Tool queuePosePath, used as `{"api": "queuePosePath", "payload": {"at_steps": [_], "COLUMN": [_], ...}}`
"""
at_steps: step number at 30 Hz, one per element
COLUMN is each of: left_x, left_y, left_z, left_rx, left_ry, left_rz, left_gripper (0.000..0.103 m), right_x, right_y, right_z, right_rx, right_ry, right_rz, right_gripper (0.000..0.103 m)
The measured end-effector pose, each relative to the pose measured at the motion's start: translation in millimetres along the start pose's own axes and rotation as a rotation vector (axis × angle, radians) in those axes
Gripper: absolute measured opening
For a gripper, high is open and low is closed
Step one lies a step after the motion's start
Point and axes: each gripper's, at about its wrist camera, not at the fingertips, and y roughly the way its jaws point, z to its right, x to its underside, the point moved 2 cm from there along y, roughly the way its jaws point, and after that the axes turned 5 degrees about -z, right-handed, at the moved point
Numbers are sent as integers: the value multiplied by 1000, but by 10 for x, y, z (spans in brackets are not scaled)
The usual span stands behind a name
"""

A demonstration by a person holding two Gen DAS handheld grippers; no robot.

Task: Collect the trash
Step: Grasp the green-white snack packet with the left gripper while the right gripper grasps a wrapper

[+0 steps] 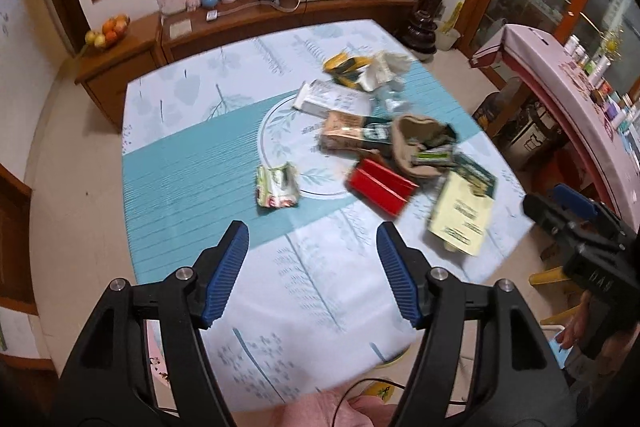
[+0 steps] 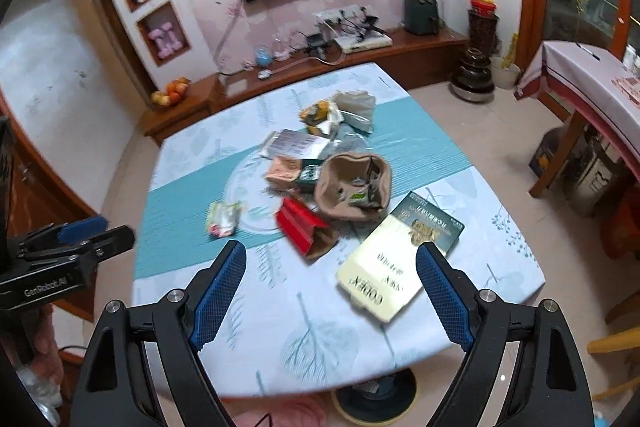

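Note:
A tan fabric bag [image 1: 418,147] [image 2: 352,187] stands open on the table with wrappers inside. Trash lies around it: a crumpled green-white wrapper [image 1: 277,185] [image 2: 223,218], a red box [image 1: 380,187] [image 2: 302,225], a cream-and-green packet [image 1: 464,209] [image 2: 396,259], a brown carton [image 1: 348,133] [image 2: 286,169], a white packet [image 1: 332,99] and crumpled paper [image 1: 386,67]. My left gripper [image 1: 313,239] is open and empty above the near table edge. My right gripper [image 2: 331,259] is open and empty, above the table's near side by the cream packet.
The table [image 1: 192,163] [image 2: 280,307] has a white and teal leaf-print cloth. A wooden TV cabinet [image 1: 256,23] stands behind it with a fruit bowl [image 1: 107,31]. A cloth-covered side table [image 1: 568,87] with bottles stands at the right.

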Motion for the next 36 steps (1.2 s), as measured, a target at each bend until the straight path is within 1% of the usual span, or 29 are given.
{"api": "queuePosePath", "payload": {"at_steps": [3,5,6,7,10,12,15,18,22,23,25,26,28,29,31,36], "left_x": [-155,-229,-270,-310,-396,-432,-476,-500,-496,-495,-493,-493,-496,-499,-506,-535], "left_y": [407,685,830,971,1312,1467,1711,1852,2000,2043,2117,2129,2173,2196,2255,2359], "left_z": [-217,-337,-400,-454,-559,-581,-627,-650,-658,-657,-634,-622,-577,-548,-498,-436], "left_rx": [5,10,20,31,52,70,100,109,121,127,147,152,156,154,146,117], "left_ry": [-15,-27,-37,-48,-81,-99,-130,-142,-154,-159,-167,-167,-160,-154,-145,-137], "left_rz": [-51,-93,-116,-137,-185,-212,-250,-274,-313,-322,-342,-347,-359,-363,-371,-375], "left_gripper": [64,64,64,64,64,64,64,64,64,64,64,64,64,64,64,64], "right_x": [-196,-310,-332,-399,-522,-611,-657,-686,-706,-700,-671,-660,-636,-624,-581,-550], "right_y": [373,589,644,803,1169,1401,1622,1837,2080,2125,2190,2241,2299,2317,2322,2305], "right_z": [65,104,127,154,204,222,248,271,295,299,300,307,320,332,345,360], "right_rx": [5,13,15,26,46,58,79,96,128,126,117,110,90,73,51,12], "right_ry": [42,64,70,81,96,98,97,97,98,103,108,112,125,135,152,179], "right_rz": [-17,-23,-24,-31,-58,-77,-99,-124,-151,-157,-169,-179,-190,-192,-191,-180], "right_gripper": [88,85,83,79,74,71,65,59,54,51,38,35,22,21,15,6]}}
